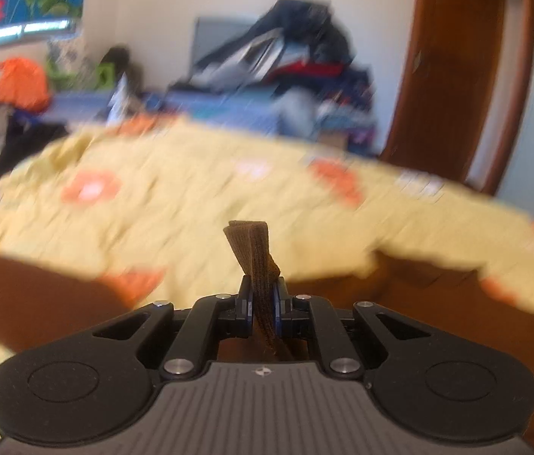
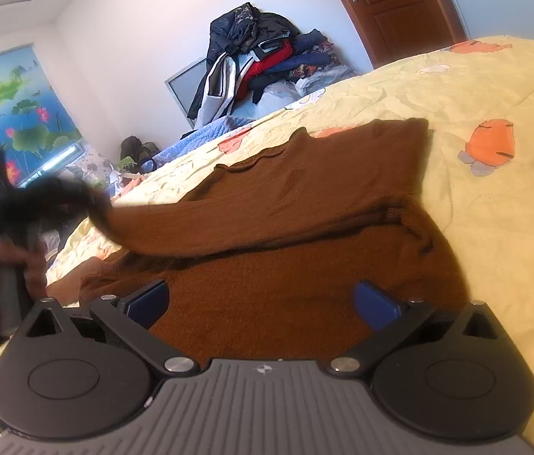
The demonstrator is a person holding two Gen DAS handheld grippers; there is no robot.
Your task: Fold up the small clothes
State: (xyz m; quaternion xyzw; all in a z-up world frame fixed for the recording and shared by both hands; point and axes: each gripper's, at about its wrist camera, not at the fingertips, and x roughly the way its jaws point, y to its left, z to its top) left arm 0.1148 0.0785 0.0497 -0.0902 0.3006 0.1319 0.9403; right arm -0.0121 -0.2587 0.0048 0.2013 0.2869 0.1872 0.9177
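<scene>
Right wrist: right gripper jaws spread over brown sweater | left gripper jaws clamp cuff

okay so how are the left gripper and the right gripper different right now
The left gripper is shut on the cuff of the brown sweater's sleeve; the right gripper is open and holds nothing. The left gripper has the sleeve lifted off the yellow bedspread; the right gripper hangs over the sweater's body. Both have black bodies and blue pads.
</scene>
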